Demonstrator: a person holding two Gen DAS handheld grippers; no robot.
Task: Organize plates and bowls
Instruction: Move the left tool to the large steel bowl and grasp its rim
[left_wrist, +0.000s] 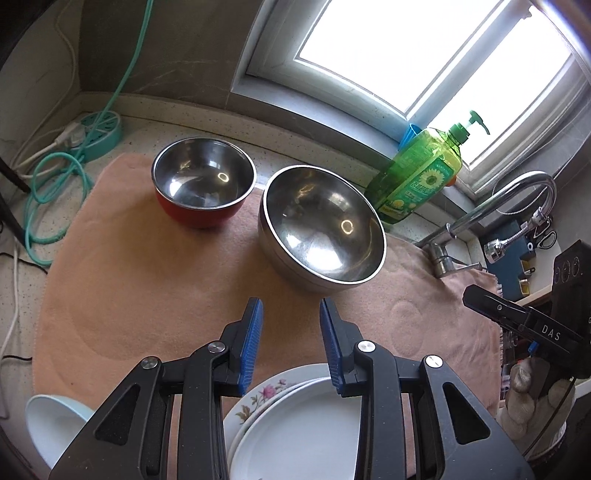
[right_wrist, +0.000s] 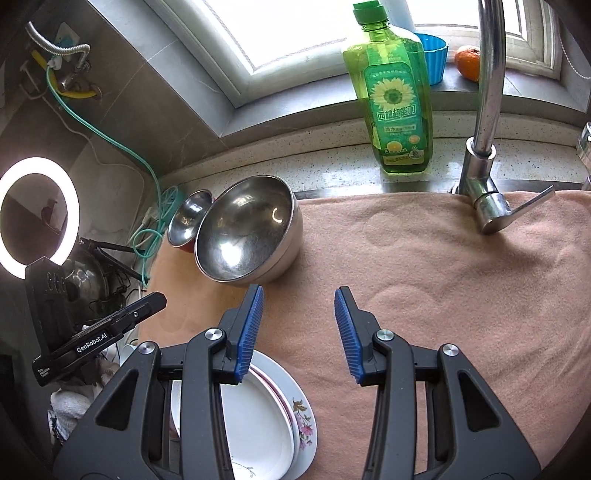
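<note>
Steel bowl (left_wrist: 323, 227) risks a knock if we reach past; our left gripper (left_wrist: 291, 345) and right gripper (right_wrist: 299, 334) hang part-open, empty, over stacked plates (left_wrist: 295, 417).

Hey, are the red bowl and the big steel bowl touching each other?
Apart. The left wrist view shows a strip of pink towel between the red bowl and the big steel bowl; in the right wrist view they overlap.

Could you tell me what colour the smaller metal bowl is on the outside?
Red, seen best in the left wrist view: smaller metal bowl.
</note>
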